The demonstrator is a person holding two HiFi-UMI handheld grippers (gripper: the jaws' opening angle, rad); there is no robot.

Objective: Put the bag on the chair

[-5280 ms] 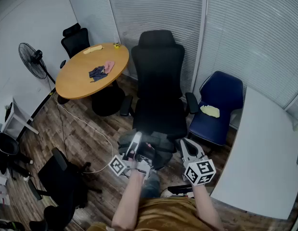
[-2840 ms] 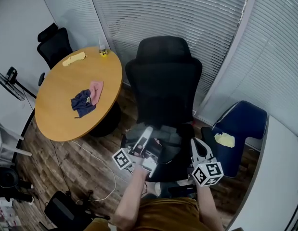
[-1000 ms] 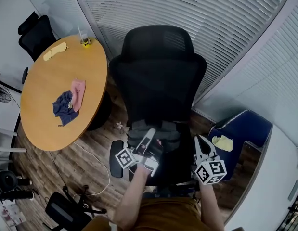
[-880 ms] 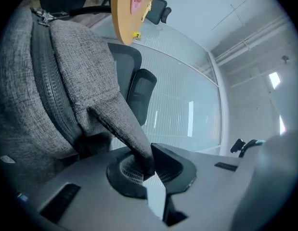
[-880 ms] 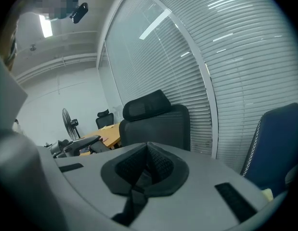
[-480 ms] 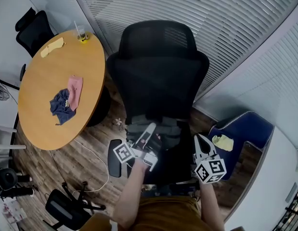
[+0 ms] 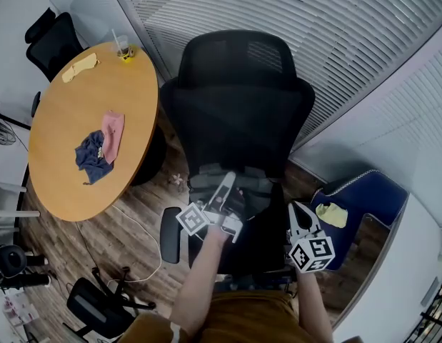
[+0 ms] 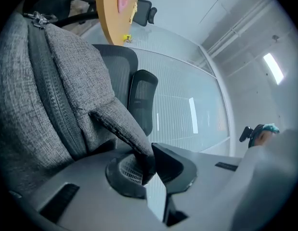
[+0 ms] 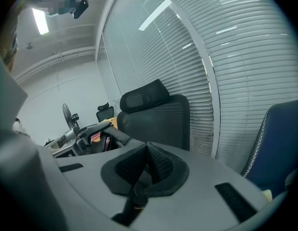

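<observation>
Between clamped jaws of left gripper (image 8: 148, 170), strap (image 8: 121, 128) of bag (image 8: 52, 90), over chair (image 7: 235, 113)

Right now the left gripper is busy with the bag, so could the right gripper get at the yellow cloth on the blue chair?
Probably yes. The right gripper hovers beside the blue chair, with nothing between it and the yellow cloth; its shut jaws must open first.

The left tool (image 7: 227, 182) hides much of the bag (image 7: 258, 189).
</observation>
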